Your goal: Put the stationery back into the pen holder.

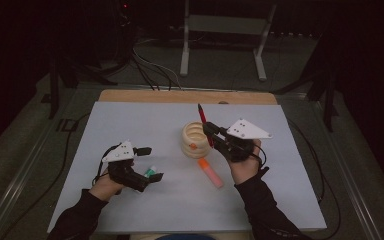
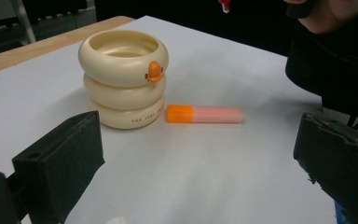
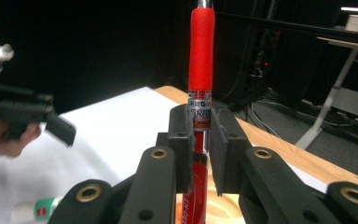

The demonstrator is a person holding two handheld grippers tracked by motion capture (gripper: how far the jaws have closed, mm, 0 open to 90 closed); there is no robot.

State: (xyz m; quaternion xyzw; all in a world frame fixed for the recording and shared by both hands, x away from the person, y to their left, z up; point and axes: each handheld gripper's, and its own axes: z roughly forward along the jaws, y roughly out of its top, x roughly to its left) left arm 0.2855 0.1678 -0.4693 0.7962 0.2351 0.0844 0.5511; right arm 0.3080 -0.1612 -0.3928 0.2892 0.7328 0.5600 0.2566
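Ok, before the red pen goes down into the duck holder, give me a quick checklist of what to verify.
1. Right tool shut on the red pen: ok.
2. Pen upright in the grip: ok in the right gripper view.
3. Pen over the duck holder's opening: cannot tell; the high view shows it at the rim.
4. Holder interior free: ok, looks empty in the left gripper view.
5. Orange-pink marker lying beside the holder, out of the way: ok.
6. Left tool open and well apart: ok.

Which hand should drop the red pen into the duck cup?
Probably the right. The right gripper is shut on the red pen beside the duck cup. The left gripper is open, farther away.
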